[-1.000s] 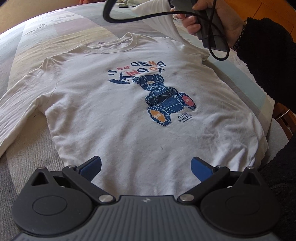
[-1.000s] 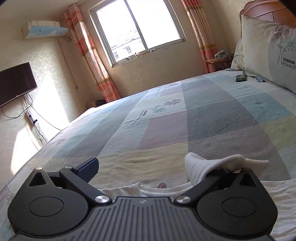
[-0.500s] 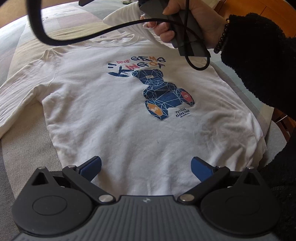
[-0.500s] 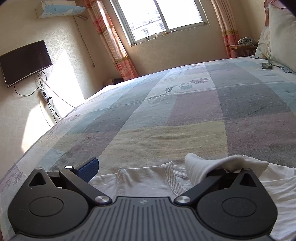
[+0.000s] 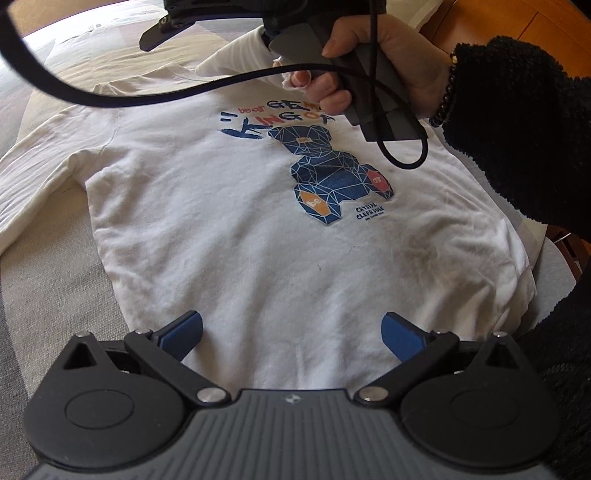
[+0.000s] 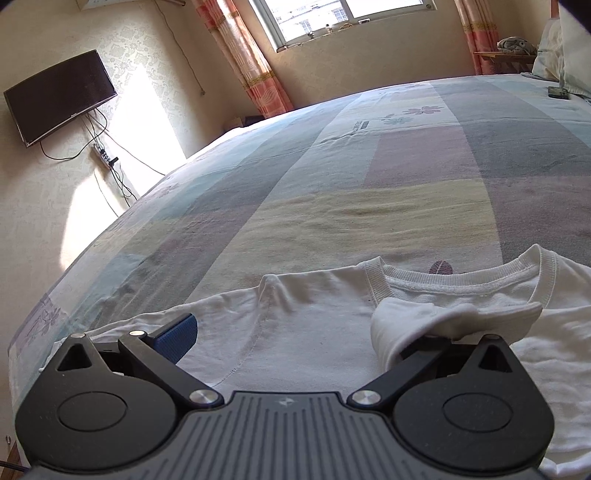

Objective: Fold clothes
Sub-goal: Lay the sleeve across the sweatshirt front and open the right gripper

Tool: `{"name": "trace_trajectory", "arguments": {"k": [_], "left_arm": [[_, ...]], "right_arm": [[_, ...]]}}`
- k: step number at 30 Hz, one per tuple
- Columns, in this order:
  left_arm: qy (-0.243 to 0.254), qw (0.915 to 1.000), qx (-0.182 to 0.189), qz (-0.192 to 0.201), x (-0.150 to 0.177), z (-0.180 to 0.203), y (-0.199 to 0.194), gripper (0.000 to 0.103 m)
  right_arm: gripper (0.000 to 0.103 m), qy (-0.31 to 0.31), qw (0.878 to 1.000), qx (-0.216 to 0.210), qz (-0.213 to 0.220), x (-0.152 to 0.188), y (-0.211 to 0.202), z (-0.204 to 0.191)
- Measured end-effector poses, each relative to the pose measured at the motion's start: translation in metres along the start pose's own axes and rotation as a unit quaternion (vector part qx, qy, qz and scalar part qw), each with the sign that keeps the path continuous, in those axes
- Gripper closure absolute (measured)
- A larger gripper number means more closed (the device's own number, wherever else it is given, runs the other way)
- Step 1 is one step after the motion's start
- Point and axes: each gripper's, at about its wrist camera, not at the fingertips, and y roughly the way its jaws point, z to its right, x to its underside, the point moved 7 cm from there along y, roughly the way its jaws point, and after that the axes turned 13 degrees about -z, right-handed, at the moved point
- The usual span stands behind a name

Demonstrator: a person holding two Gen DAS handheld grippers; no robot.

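A white sweatshirt (image 5: 236, 221) lies flat near the bed's (image 6: 406, 155) patchwork edge. The left hand-held gripper (image 5: 291, 334) gapes apart; the right hand-held gripper (image 6: 295, 332) also stands apart, a cuff (image 6: 443, 317) draped over one finger. A window (image 6: 351, 14) and wall television (image 6: 59, 96) lie beyond.

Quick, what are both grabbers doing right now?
Left gripper: jaws open, empty, over the white long-sleeved bear-print sweatshirt.
Right gripper: jaws open, white sleeve cuff draped over one side.

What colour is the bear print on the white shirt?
The geometric bear print is dark blue, with orange and red patches; clearest in the left wrist view.
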Motion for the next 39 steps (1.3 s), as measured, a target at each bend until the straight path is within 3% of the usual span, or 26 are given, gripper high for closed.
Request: {"name": "trace_trajectory", "arguments": {"k": [9, 15, 19, 27, 33, 39], "left_arm": [[-0.015, 0.9999, 0.0, 0.008, 0.003, 0.001, 0.0, 0.001], [-0.022, 0.9997, 0.001, 0.013, 0.004, 0.0, 0.001, 0.001], [-0.025, 0.9996, 0.002, 0.015, 0.006, 0.0, 0.0, 0.001], [-0.029, 0.9995, 0.002, 0.016, 0.008, 0.0, 0.0, 0.001], [-0.034, 0.9993, 0.001, 0.017, 0.01, 0.001, 0.0, 0.001], [-0.039, 0.9991, -0.001, 0.017, 0.011, 0.0, -0.002, 0.001]], "right_arm": [[0.0, 0.005, 0.999, 0.003, -0.039, 0.024, 0.021, 0.008], [0.0, 0.048, 0.999, -0.013, -0.017, 0.021, 0.014, 0.015], [0.0, 0.02, 1.0, -0.018, -0.014, 0.006, 0.019, -0.003], [0.0, -0.038, 0.998, 0.001, -0.046, 0.014, 0.042, -0.025], [0.0, -0.055, 0.996, -0.012, -0.066, 0.013, 0.052, -0.037], [0.0, -0.089, 0.992, 0.01, -0.087, 0.027, 0.066, -0.039]]}}
